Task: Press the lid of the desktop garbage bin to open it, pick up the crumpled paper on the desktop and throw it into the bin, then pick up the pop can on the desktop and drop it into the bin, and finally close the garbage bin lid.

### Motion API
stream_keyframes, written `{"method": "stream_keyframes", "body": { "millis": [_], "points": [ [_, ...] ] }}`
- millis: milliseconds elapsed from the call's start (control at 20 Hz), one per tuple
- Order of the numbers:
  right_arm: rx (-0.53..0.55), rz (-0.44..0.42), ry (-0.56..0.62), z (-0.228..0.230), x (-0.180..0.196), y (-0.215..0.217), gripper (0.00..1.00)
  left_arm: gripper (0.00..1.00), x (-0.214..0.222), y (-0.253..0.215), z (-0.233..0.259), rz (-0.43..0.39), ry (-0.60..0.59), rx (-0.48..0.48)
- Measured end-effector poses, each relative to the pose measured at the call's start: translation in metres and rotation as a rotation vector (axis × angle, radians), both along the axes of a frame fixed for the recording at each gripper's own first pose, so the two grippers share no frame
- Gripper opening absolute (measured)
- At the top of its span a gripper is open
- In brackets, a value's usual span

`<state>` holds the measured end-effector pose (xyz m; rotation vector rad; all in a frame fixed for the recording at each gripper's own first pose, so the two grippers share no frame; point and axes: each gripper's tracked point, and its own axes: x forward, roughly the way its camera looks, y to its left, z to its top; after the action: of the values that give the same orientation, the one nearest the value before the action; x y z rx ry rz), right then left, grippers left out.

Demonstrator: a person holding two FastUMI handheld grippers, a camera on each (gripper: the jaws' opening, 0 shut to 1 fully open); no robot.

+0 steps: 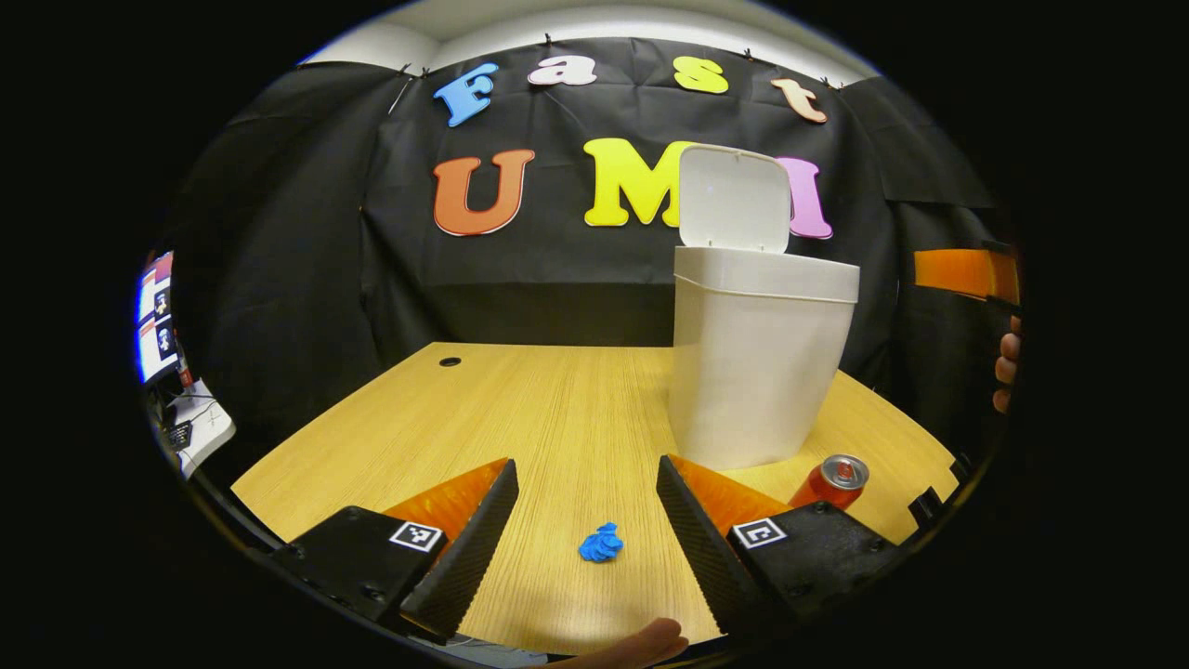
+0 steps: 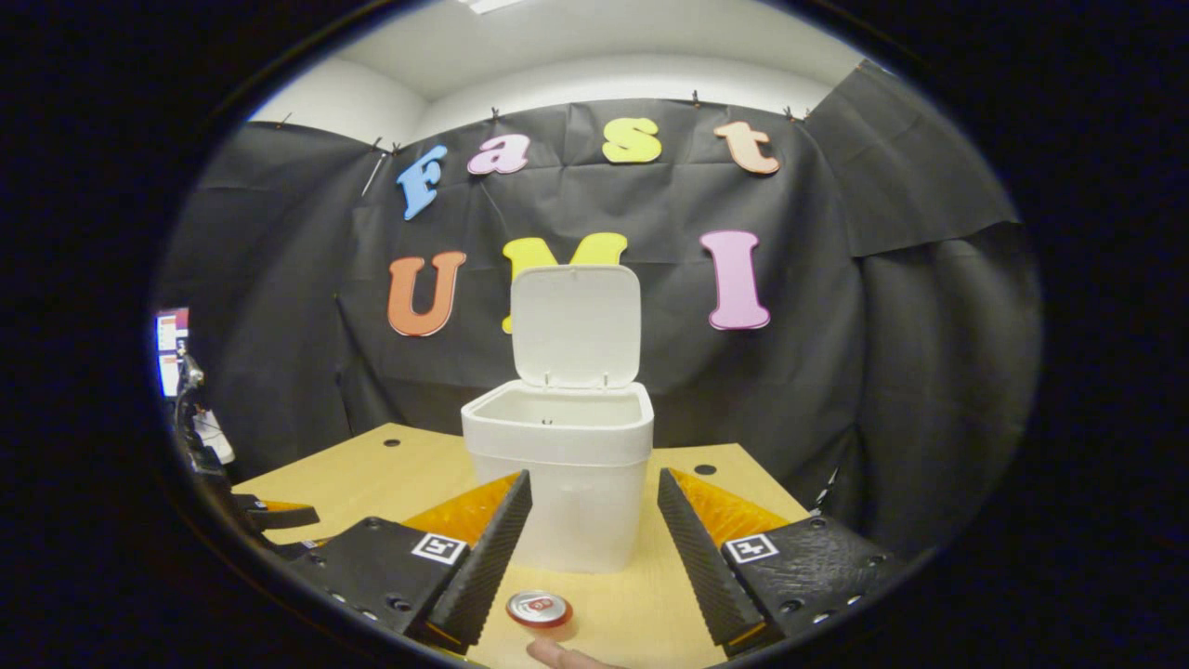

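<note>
Garbage bin (image 2: 557, 465) lid (image 2: 576, 325) up, unlabelled, blue crumpled paper (image 1: 601, 543) between released left claw (image 1: 587, 520), right claw (image 2: 594, 539) released above pop can (image 2: 539, 609)

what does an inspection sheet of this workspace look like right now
surface: wooden desktop, cable hole at the back
job's things: white bin, lid up; blue crumpled paper and red pop can upright on the desktop
clutter: nothing seen
grippers: left gripper open above the paper; right gripper open, facing the bin, can below
cables: nothing seen
surroundings: black cloth wall, screen at left
</note>
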<state>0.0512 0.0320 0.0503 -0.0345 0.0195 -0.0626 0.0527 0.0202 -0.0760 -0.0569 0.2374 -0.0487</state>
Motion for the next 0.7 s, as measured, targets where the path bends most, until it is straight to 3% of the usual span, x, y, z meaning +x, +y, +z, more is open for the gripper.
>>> {"method": "stream_keyframes", "body": {
  "millis": [200, 650, 700],
  "points": [
    [-0.021, -0.004, 0.001, -0.016, -0.014, -0.008, 0.94, 0.96, 0.01, -0.011, -0.031, -0.057, 0.101, -0.039],
    [-0.052, 0.043, 0.025, -0.053, -0.028, 0.002, 0.94, 0.92, 0.016, -0.022, -0.101, -0.073, 0.341, 0.0],
    [-0.059, 0.053, 0.034, -0.058, -0.029, 0.005, 0.94, 0.96, 0.016, -0.022, -0.106, -0.074, 0.352, 0.009]
  ]
}}
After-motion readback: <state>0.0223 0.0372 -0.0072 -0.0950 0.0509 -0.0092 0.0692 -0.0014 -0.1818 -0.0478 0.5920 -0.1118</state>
